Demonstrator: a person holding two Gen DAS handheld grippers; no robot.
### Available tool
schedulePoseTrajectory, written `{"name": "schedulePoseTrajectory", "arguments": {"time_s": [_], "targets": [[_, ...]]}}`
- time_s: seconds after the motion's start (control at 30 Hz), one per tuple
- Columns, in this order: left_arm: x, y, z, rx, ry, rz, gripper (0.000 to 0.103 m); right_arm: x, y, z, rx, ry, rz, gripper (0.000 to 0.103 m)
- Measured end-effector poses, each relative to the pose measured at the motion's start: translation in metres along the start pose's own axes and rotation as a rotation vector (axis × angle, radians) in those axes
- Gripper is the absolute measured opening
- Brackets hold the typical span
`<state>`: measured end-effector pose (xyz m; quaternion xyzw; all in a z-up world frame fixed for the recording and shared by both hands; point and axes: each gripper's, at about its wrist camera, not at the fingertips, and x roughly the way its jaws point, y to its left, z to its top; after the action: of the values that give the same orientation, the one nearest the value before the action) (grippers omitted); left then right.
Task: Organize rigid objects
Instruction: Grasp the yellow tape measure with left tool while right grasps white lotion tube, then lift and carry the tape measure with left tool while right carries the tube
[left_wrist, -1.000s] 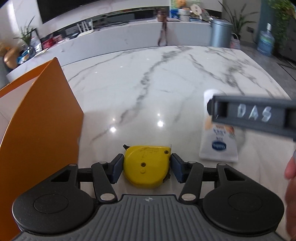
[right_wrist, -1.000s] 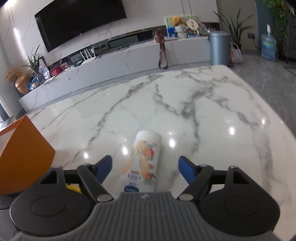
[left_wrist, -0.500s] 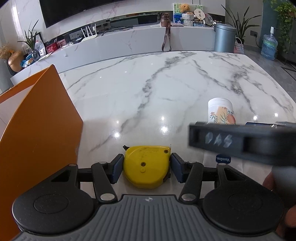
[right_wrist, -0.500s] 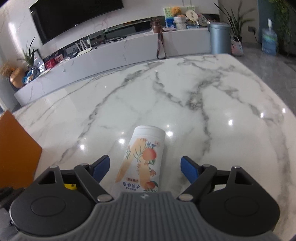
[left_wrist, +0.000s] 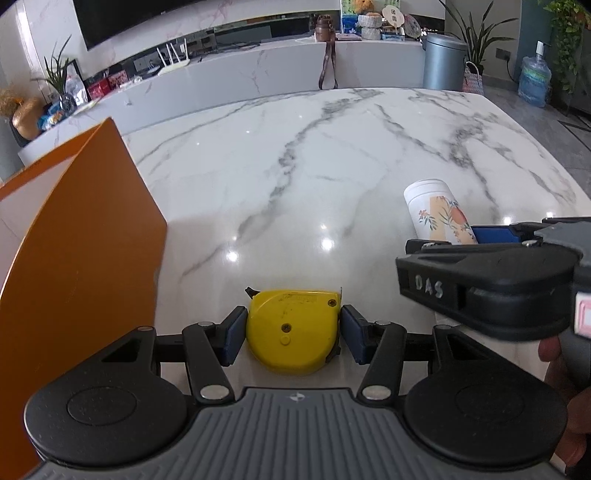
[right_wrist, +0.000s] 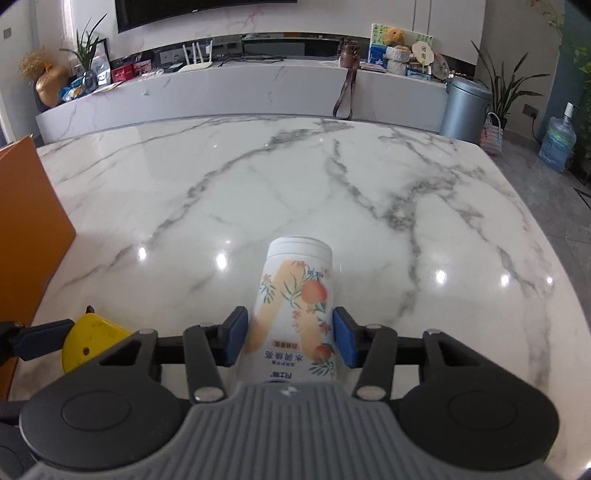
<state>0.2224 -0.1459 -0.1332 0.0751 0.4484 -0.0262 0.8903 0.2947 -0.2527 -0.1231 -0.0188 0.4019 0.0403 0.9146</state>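
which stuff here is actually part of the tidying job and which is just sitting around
Part of the job:
yellow tape measure, clamped in the left gripper
white floral bottle, between the right gripper pads
orange box, likely the bin

Just lying about:
grey trash can
water jug
router

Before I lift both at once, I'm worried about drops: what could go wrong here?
The white bottle lies on its side between the right hand-held gripper pads; being round and smooth, it might slip or roll out. The left hand-held gripper holds the yellow tape measure beside the orange box, which it could bump.
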Motion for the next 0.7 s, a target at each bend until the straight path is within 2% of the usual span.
{"name": "schedulePoseTrajectory", "arguments": {"time_s": [0.23,0.37,0.47,0.57,0.7], "targets": [[-0.017,0.003,-0.014,-0.055,0.035,-0.109,0.062,-0.021,-0.03,-0.011,0.2,0.055,0.079,0.05],[-0.034,0.005,-0.019,-0.067,0.028,-0.157,0.062,-0.033,-0.051,-0.022,0.381,0.105,0.157,0.05],[-0.05,0.009,-0.022,-0.079,0.004,-0.19,0.062,-0.043,-0.059,-0.029,0.454,0.128,0.14,0.05],[-0.065,0.015,-0.023,-0.091,-0.018,-0.219,0.062,-0.06,-0.063,-0.034,0.504,0.12,0.128,0.05],[-0.09,0.026,-0.023,-0.111,-0.062,-0.255,0.063,-0.093,-0.062,-0.039,0.563,0.081,0.185,0.05]]}}
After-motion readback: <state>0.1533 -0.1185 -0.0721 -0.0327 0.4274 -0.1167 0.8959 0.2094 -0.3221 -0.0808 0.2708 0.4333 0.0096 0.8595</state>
